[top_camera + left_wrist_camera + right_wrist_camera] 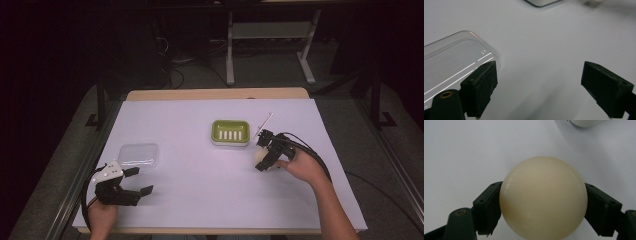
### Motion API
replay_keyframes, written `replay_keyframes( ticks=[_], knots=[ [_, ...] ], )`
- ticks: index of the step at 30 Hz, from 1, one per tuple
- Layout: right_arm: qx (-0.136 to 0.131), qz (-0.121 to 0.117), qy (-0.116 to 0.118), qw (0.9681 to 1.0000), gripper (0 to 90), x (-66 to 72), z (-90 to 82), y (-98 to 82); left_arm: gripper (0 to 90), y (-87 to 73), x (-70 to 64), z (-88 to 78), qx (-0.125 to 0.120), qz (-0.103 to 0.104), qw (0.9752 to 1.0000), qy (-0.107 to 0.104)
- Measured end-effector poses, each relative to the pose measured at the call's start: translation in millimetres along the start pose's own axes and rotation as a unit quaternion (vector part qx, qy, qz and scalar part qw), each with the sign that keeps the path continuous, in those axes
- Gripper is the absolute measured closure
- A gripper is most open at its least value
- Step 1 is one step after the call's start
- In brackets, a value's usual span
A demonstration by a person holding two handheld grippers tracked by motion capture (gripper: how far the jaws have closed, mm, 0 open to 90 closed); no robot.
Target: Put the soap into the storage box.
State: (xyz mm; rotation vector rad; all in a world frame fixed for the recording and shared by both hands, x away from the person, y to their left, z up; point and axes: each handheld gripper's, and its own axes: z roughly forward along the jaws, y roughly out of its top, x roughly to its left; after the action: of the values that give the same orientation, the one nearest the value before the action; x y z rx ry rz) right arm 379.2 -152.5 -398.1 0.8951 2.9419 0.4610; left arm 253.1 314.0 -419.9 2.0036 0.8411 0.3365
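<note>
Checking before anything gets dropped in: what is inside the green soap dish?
The soap dish holds only its green insert with a row of white slots. Nothing rests on that. What lies beneath the insert is covered. The soap sits in the right gripper.

We see a cream, smooth round soap (543, 197) that is held between the two black jaws of the right gripper (267, 150), just beside the green soap dish (230, 132) with white slats. A clear plastic lid (139, 154) lies flat on the white table, well apart at the left.

Black claws (131, 182) (263, 149) — brass screws, trailing black cables.
</note>
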Motion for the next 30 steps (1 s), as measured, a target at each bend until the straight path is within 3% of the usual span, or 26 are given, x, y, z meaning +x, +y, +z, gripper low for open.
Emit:
replay_keyframes(
  ticks=[30],
  knots=[
    [-0.002, -0.012, 0.010, 0.9999, 22.1, -8.4, -6.2, 26.3, 13.0, -0.6, 0.7, -1.4, -0.004, -0.006, 1.0000, -0.002]
  ],
)
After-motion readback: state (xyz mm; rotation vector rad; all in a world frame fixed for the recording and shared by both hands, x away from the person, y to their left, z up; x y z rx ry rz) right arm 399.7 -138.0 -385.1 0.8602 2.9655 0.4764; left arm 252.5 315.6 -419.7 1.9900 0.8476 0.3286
